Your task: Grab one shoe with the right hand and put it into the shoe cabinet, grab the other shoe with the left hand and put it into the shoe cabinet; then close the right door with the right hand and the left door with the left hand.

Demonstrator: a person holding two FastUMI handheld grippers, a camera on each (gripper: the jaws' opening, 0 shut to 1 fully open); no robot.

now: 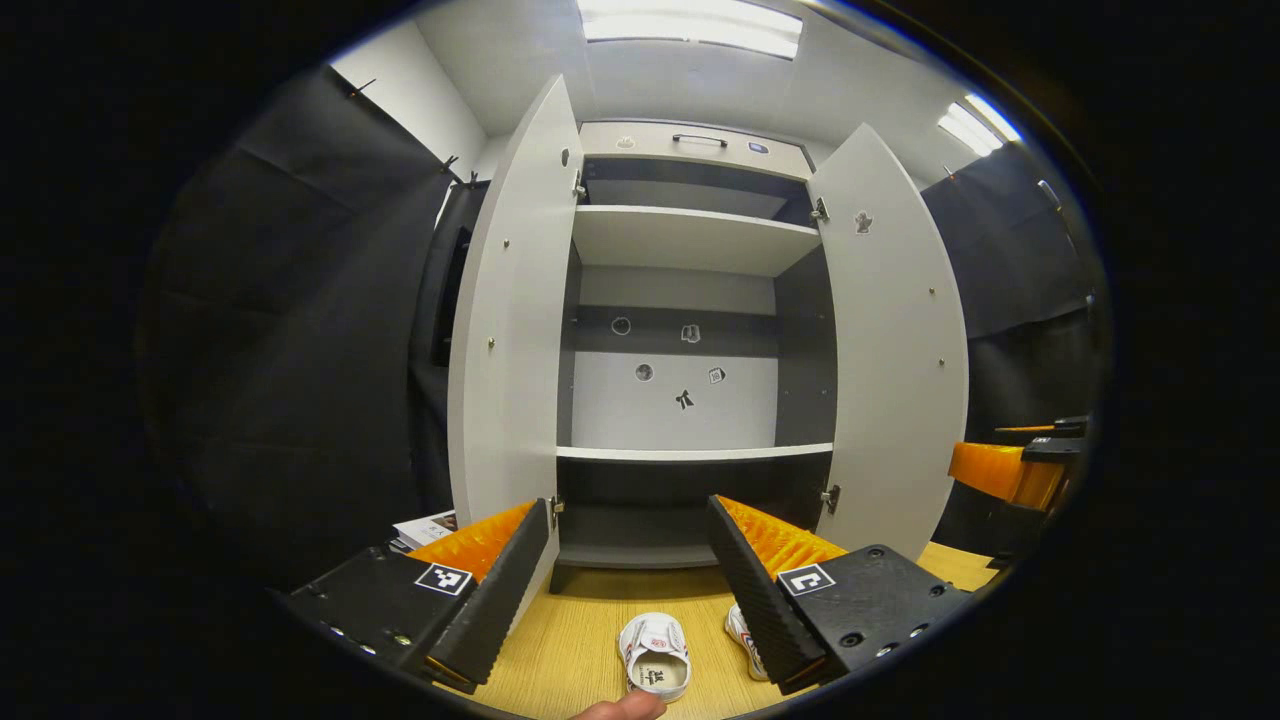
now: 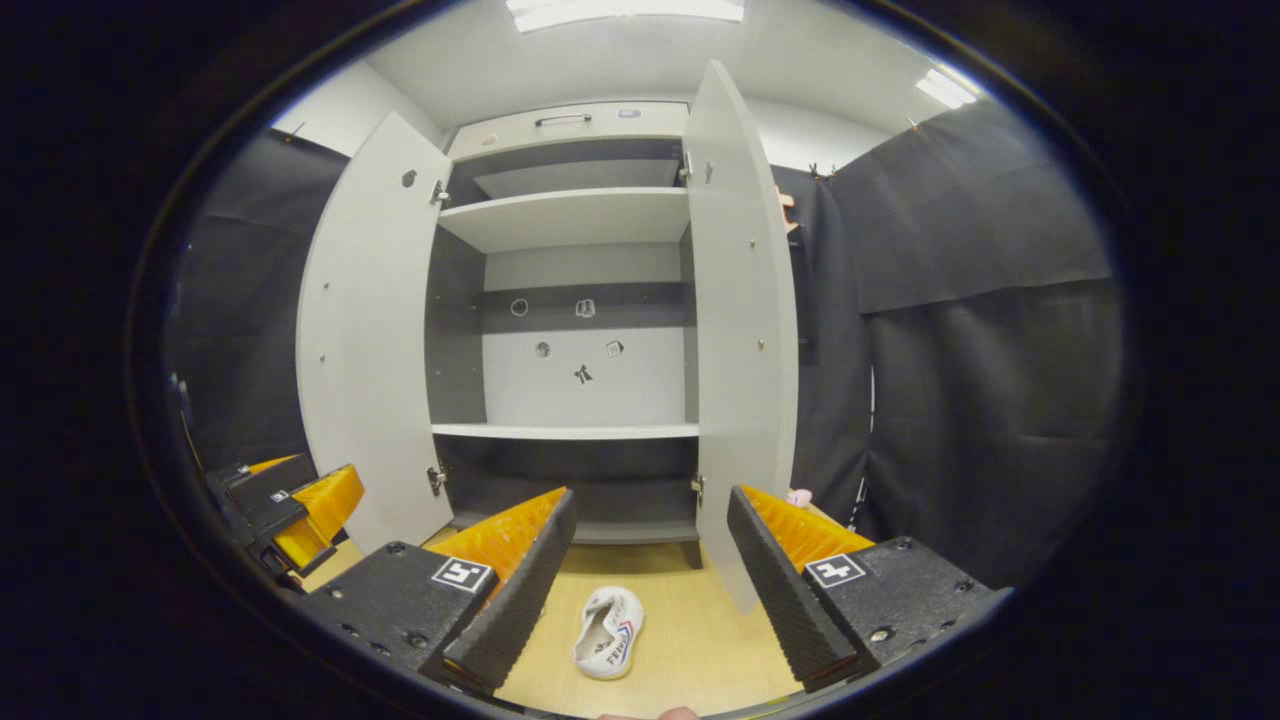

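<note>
In the left gripper view, the left gripper (image 1: 630,590) hangs above the pale wooden floor (image 1: 570,650) with its fingers spread wide and nothing between them. At 6 o'clock, between those fingers, a small white canvas shoe with red trim (image 1: 655,655) lies with its opening up; a second white shoe (image 1: 745,640) sits just beside it toward 5 o'clock, partly hidden by the gripper's right finger. At 12 o'clock stands the tall grey shoe cabinet (image 1: 690,240), its left door (image 1: 510,330) and right door (image 1: 895,350) both swung open, its shelves bare. At 3 o'clock the other gripper shows at the edge.

In the right gripper view, the right gripper (image 2: 650,590) is likewise wide open and holds nothing. One white shoe (image 2: 608,632) lies on its side at 6 o'clock, between the fingers, on the floor in front of the open cabinet.
</note>
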